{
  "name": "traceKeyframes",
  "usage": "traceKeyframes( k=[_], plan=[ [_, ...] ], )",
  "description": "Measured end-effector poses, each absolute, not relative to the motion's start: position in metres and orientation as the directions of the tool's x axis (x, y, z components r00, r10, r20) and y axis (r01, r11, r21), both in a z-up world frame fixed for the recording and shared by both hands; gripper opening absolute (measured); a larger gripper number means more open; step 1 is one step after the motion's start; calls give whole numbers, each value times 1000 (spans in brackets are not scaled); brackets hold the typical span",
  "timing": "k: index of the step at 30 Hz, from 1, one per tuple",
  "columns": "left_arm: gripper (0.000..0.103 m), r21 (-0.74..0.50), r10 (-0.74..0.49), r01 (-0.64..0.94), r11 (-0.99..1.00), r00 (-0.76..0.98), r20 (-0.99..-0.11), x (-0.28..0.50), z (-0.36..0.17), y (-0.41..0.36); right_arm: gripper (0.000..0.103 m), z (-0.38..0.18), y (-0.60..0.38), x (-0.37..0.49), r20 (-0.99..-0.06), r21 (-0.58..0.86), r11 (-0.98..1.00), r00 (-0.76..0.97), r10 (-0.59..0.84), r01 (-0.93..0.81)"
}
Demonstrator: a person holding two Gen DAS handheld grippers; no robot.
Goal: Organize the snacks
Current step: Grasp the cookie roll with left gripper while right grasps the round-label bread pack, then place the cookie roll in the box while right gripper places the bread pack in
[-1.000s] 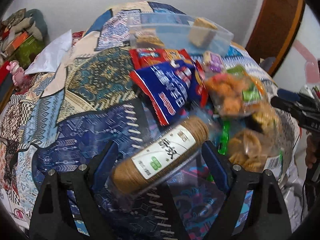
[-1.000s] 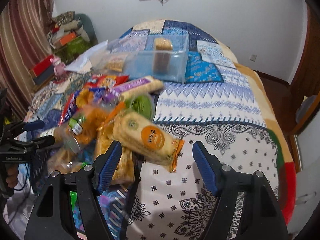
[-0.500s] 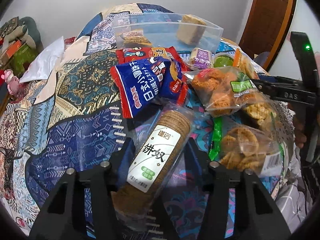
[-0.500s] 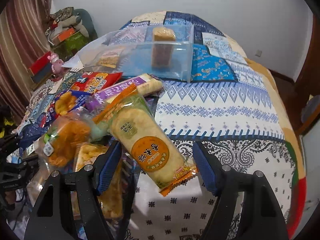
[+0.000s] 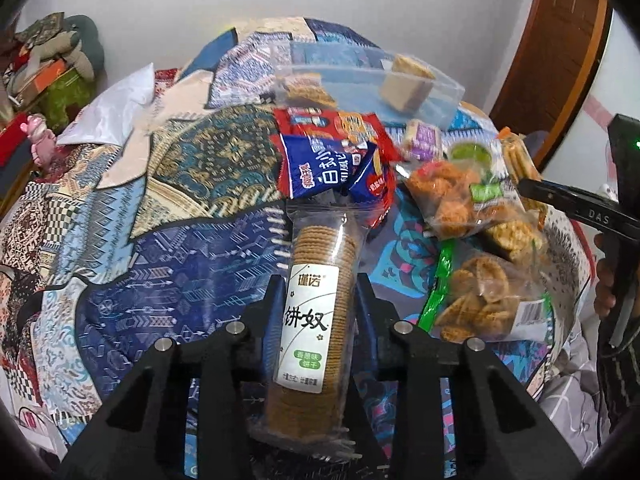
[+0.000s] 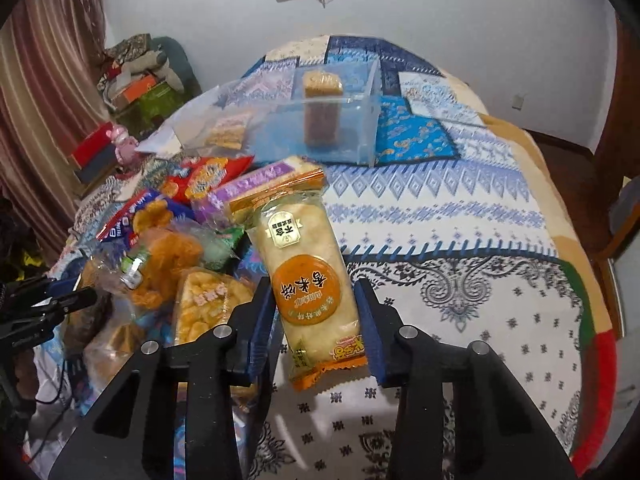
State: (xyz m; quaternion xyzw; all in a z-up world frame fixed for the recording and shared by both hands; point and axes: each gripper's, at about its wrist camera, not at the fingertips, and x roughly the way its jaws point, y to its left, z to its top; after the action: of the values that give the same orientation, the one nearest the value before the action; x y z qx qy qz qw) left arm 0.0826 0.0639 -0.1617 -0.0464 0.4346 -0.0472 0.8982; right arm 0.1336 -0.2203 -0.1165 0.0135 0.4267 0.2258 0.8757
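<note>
Left gripper (image 5: pixel 318 312) closing, pads pressing biscuit roll (image 5: pixel 316 308) lower centre; right gripper (image 6: pixel 316 320) clamped on rice-cracker pack (image 6: pixel 308 280).

Right gripper (image 6: pixel 316 312) clamped on rice cracker pack (image 6: pixel 306 276), above patterned bedspread (image 6: pixel 460 240); clear bin (image 6: pixel 336 116) near far edge.

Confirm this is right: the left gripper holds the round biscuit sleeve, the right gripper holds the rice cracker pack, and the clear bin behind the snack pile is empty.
Not empty. The right wrist view shows the clear bin with a tan snack block standing inside. The rest holds: left gripper on the biscuit sleeve, its jaws closing, right gripper on the rice cracker pack.
</note>
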Motion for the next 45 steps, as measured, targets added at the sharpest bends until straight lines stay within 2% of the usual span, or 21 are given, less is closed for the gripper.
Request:
traceKeyframes(
  k=[10, 21, 35, 45],
  plan=[
    [33, -115, -100, 29, 993, 727, -680, 76, -114, 67, 35, -82, -222, 133, -674, 243, 891, 594, 439, -383],
    [33, -152, -112, 26, 988, 800, -590, 118, -68, 74, 34, -59, -199, 153, -625, 253, 878, 624, 470, -407],
    [33, -141, -103, 30, 989, 833, -544, 205, -37, 79, 35, -43, -161, 220, -595, 283, 862, 629, 501, -420],
    [33, -98, -50, 0, 995, 857, -513, 267, -31, 75, 34, -46, -128, 267, -616, 258, 867, 618, 488, -427]
  ],
)
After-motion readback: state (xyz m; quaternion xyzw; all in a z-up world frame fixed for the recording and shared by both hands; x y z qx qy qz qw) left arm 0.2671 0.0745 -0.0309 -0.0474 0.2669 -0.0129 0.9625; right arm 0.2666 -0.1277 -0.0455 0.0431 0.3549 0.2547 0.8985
